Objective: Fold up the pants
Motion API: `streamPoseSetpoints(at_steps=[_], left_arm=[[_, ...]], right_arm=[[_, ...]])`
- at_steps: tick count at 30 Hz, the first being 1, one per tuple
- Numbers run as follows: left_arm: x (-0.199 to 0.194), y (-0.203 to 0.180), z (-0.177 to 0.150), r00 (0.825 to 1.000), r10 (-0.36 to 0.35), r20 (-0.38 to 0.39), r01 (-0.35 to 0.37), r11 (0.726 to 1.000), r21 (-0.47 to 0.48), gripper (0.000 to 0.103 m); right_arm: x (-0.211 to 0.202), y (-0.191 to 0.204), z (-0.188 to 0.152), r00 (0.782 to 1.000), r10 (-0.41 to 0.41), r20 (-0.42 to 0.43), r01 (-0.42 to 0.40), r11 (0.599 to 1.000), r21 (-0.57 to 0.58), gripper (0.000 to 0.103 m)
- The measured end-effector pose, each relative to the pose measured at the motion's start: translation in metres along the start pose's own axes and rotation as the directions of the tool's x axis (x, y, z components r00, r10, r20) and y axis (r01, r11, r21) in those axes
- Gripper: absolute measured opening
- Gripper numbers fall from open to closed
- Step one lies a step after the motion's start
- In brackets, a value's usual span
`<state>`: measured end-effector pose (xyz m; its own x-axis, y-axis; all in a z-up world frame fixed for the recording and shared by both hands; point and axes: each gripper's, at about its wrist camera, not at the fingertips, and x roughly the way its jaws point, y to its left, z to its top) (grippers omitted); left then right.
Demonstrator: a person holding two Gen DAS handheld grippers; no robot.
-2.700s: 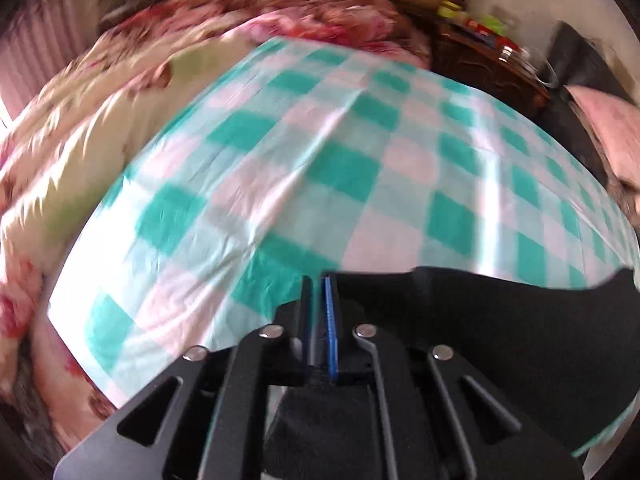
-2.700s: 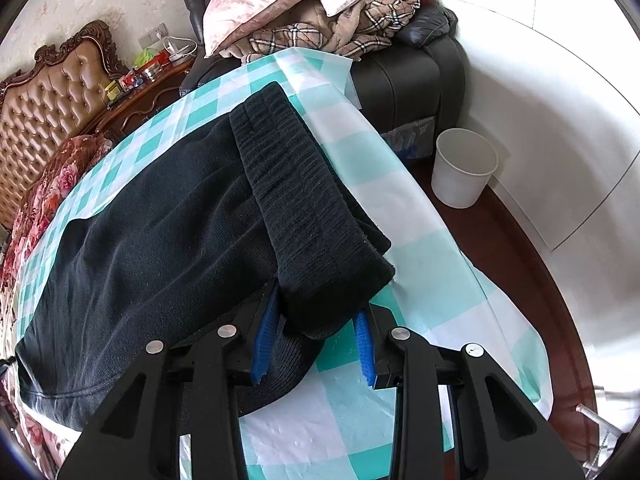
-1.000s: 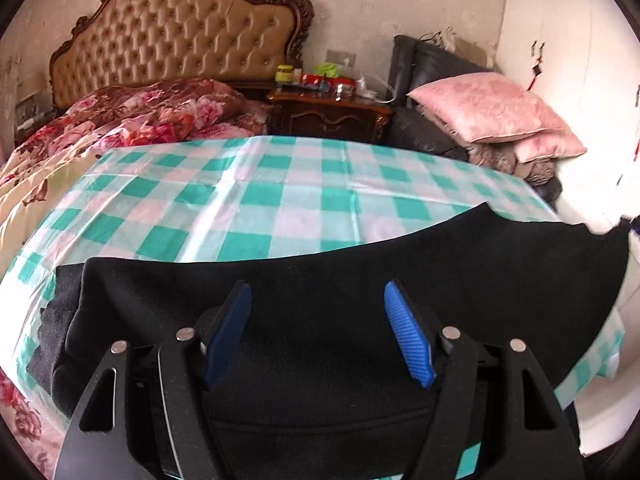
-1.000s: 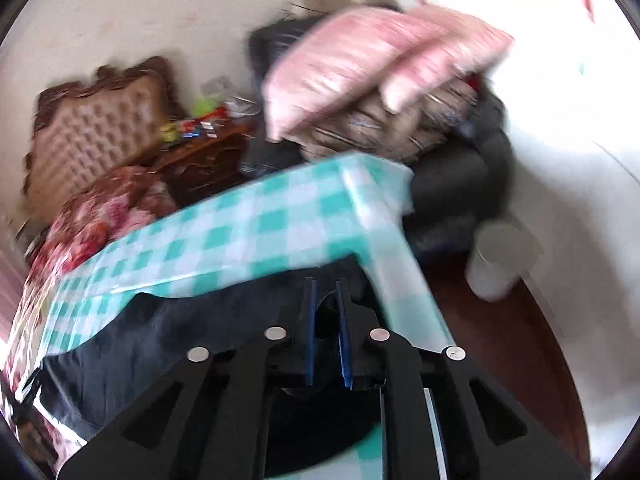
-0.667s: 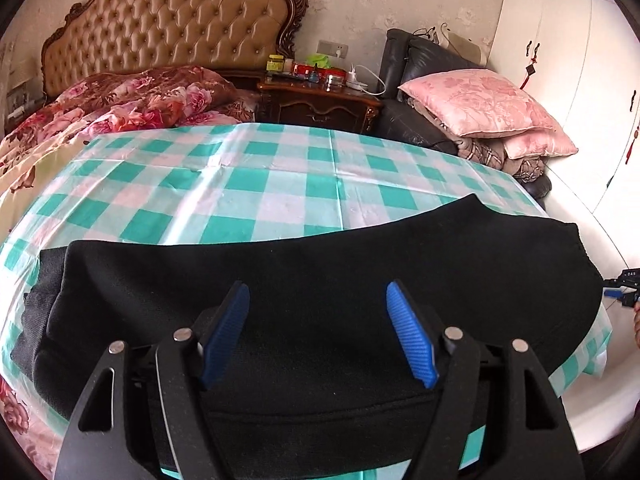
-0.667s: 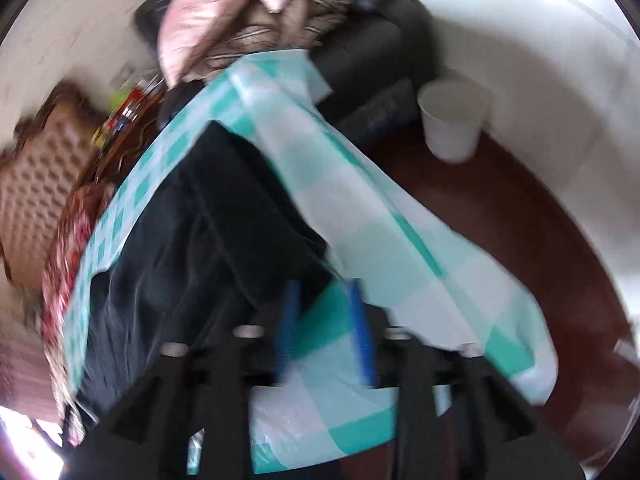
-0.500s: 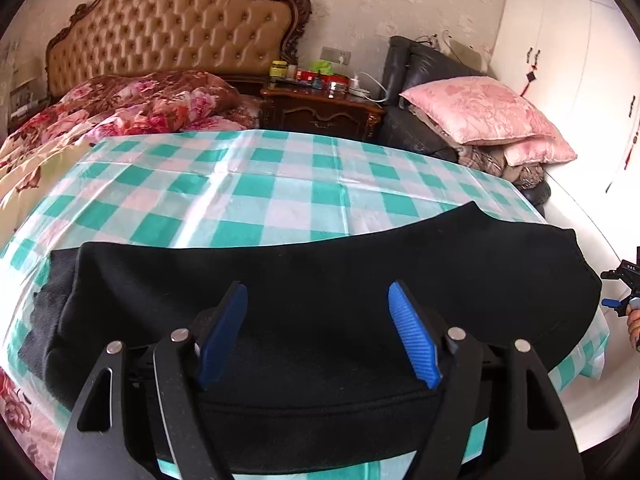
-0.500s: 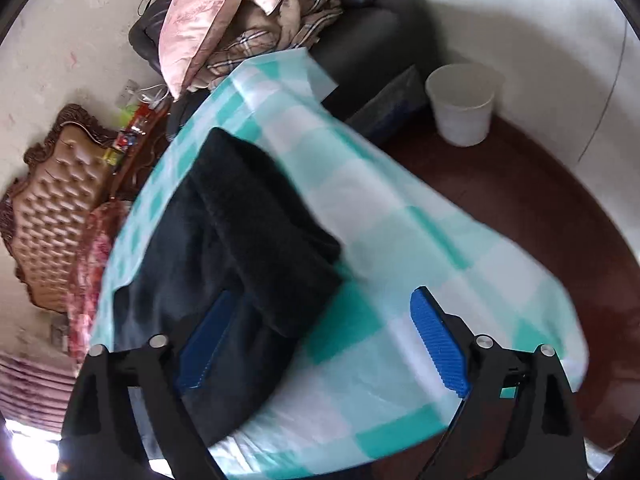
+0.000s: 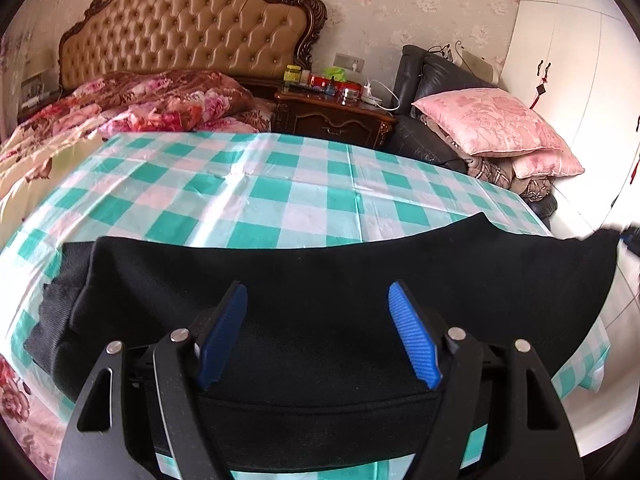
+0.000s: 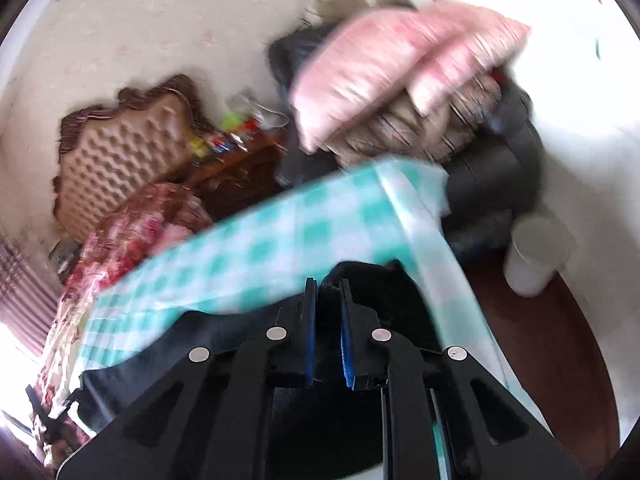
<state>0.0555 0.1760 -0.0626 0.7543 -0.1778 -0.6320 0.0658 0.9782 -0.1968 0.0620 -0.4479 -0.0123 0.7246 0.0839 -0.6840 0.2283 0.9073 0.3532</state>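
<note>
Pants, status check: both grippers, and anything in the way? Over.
Left gripper open above the pants. Right gripper shut on the pants' end, right view blurred. Pants spread on the checked tablecloth. Nothing visible in the way.

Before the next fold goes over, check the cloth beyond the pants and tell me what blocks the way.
Nothing visible does. The checked tablecloth beyond the black pants shows only bare cloth. The left tool is open above the pants; the right tool is shut on the pants' end.
</note>
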Motion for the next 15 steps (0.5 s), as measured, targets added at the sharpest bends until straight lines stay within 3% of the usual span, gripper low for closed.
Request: streamPoseSetpoints(at_steps=[2,4,10,13,15], left_arm=[[0.002,0.005,-0.001,1.0,0.004,-0.01,-0.004,1.0,-0.006,0.073],[0.004,0.01,0.0,1.0,0.007,-0.019,-0.008,1.0,-0.023,0.073],[0.002,0.008,0.001,1.0,-0.022,-0.017,0.021,0.998,-0.053,0.073],[0.0,0.0,-0.002,1.0,-0.017,-0.024,0.016,1.0,-0.01,0.073],[0.002,-0.003,-0.003,1.0,-0.005,-0.029,0.005,1.0,0.01,0.073]], right_arm=[[0.037,-0.051,-0.03,0.986,-0.084,-0.143,0.1,0.989,0.11,0.015],[0.047,-0.073,-0.052,0.976,-0.092,-0.197,0.121,0.983,0.137,0.015],[0.032,-0.059,-0.053,0.982,-0.125,-0.143,0.134,0.989,0.054,0.016],[0.038,-0.06,-0.058,0.969,-0.19,-0.157,0.197,0.98,0.028,0.019],[0.036,-0.073,-0.058,0.956,-0.24,-0.167,0.256,0.963,0.079,0.021]])
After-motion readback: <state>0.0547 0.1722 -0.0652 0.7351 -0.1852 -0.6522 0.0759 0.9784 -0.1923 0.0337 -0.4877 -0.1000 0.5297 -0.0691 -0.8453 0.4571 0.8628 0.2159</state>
